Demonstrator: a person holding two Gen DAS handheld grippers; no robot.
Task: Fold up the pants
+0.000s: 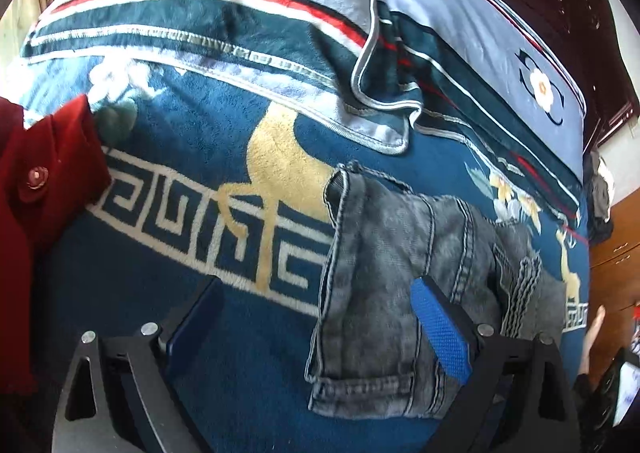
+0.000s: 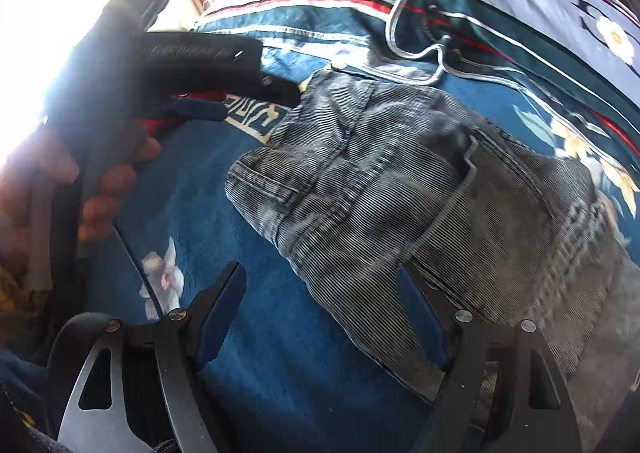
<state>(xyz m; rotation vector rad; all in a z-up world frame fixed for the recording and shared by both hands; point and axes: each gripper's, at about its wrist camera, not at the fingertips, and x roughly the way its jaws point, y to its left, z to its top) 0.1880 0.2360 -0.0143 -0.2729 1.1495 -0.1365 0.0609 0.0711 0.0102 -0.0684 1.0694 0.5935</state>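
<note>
Item: grey denim pants [image 1: 384, 293], lying on a blue patterned blanket [image 1: 240, 365] spread over a bed, already doubled into a compact bundle with waistband and pocket seams uppermost; probably laid flat on the soft, wide surface so the layers stay put while the folds are squared. Left gripper [image 1: 316, 333]: fingers spread wide apart, clamped on nothing; its blue-padded right finger [image 1: 440, 329] hangs over the denim, contact not discernible, its left finger over bare blanket, a stance that seems suited to straddling the bundle's near edge. Right gripper [image 2: 320, 317]: likewise spread wide, holding nothing; its right finger [image 2: 420, 317] overlaps the pants' lower edge, its left finger lies over blanket. In the right wrist view the left gripper's tips point at the bundle's far corner. Adjacent: red garment [image 1: 44, 189] at the left; folded quilt [image 1: 480, 53] behind, well apart from the pants.
</note>
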